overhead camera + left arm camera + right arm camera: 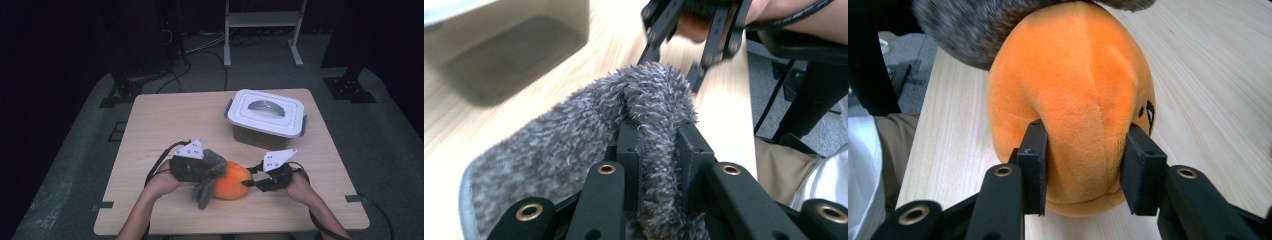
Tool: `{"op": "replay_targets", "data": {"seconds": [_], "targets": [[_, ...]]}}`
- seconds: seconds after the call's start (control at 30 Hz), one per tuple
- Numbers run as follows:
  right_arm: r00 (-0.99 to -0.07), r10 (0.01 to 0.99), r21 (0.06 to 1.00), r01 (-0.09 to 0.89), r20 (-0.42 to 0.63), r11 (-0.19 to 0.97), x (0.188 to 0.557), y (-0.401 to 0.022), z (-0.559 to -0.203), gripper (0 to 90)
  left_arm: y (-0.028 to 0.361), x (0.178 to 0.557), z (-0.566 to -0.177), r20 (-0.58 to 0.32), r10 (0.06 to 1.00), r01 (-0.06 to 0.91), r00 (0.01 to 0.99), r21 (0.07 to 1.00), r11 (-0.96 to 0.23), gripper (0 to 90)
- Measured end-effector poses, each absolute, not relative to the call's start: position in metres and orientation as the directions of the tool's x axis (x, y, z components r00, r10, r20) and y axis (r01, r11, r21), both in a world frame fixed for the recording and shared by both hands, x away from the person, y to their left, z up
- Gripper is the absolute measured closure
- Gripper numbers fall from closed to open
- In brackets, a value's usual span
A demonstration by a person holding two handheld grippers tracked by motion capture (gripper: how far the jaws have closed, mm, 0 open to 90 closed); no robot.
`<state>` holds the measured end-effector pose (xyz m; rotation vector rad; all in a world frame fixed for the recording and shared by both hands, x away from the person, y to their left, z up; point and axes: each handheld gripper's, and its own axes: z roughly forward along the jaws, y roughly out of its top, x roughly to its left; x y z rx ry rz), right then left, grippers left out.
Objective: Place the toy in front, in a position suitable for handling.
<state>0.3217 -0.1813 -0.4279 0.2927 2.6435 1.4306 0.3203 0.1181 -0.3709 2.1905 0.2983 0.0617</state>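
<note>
An orange plush toy (pixel 233 182) lies on the wooden table (pixel 165 120) near its front edge. A fluffy grey cloth (pixel 207 180) drapes over the toy's left side. My left gripper (pixel 207 170) is shut on a fold of the grey cloth (pixel 651 125), pinched between its pads. From the right, my right gripper (pixel 250 179) is shut on the orange plush toy (pixel 1073 90), both pads pressing dents into its end. The right gripper (pixel 691 45) also appears beyond the cloth in the left gripper view.
A lidded grey box (pixel 266 116) with a handle stands at the back right of the table. A metal stand (pixel 262 30) and cables lie on the floor behind. The person's trousers (pixel 893 145) are at the table's near edge.
</note>
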Motion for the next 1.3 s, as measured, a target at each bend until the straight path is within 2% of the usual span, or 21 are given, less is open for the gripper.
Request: {"op": "replay_targets", "data": {"seconds": [0.07, 0.13, 0.23, 0.37, 0.5, 0.6, 0.67, 0.77, 0.9, 1.07, 1.23, 1.3], "targets": [[-0.974, 0.227, 0.840, 0.123, 0.000, 0.529, 0.323, -0.185, -0.428, 53.3, 0.117, 0.319, -0.376, -0.081, 0.218, 0.194, 0.972, 0.800, -0.567, 75.2], [-0.971, 0.237, 0.836, 0.134, 0.004, 0.532, 0.322, -0.185, -0.425, 41.6, 0.112, 0.317, -0.379, -0.077, 0.212, 0.188, 0.974, 0.798, -0.573, 75.2], [-0.967, 0.255, 0.827, 0.156, 0.015, 0.541, 0.320, -0.183, -0.419, 30.2, 0.104, 0.317, -0.381, -0.085, 0.198, 0.185, 0.976, 0.804, -0.564, 75.2], [-0.965, 0.259, 0.850, 0.166, 0.036, 0.500, 0.319, -0.179, -0.411, 27.1, 0.092, 0.316, -0.381, -0.105, 0.161, 0.178, 0.981, 0.814, -0.553, 75.2], [-0.968, 0.249, 0.842, 0.154, 0.024, 0.517, 0.320, -0.167, -0.414, 35.0, 0.089, 0.316, -0.378, -0.090, 0.162, 0.166, 0.983, 0.814, -0.557, 75.2], [-0.971, 0.239, 0.843, 0.152, 0.028, 0.517, 0.322, -0.173, -0.415, 43.0, 0.097, 0.319, -0.372, -0.078, 0.193, 0.174, 0.978, 0.817, -0.549, 75.2], [-0.972, 0.233, 0.841, 0.152, 0.032, 0.519, 0.322, -0.178, -0.416, 45.0, 0.103, 0.321, -0.373, -0.069, 0.220, 0.184, 0.973, 0.806, -0.563, 75.2], [-0.973, 0.228, 0.848, 0.157, 0.043, 0.506, 0.322, -0.184, -0.418, 42.6, 0.110, 0.322, -0.380, -0.085, 0.230, 0.206, 0.969, 0.790, -0.577, 75.2], [-0.971, 0.237, 0.823, 0.140, 0.006, 0.550, 0.318, -0.185, -0.413, 25.7, 0.117, 0.320, -0.386, -0.079, 0.253, 0.220, 0.964, 0.771, -0.598, 75.2], [-0.970, 0.243, 0.818, 0.150, 0.012, 0.556, 0.318, -0.179, -0.420, 25.4, 0.123, 0.320, -0.387, -0.092, 0.247, 0.227, 0.965, 0.769, -0.597, 75.1], [-0.975, 0.219, 0.823, 0.111, -0.017, 0.557, 0.319, -0.172, -0.418, 45.5, 0.119, 0.318, -0.377, -0.061, 0.242, 0.202, 0.968, 0.762, -0.616, 75.1], [-0.976, 0.215, 0.818, 0.086, -0.047, 0.568, 0.317, -0.170, -0.416, 48.9, 0.113, 0.317, -0.373, -0.044, 0.231, 0.184, 0.972, 0.753, -0.632, 75.1]]}}
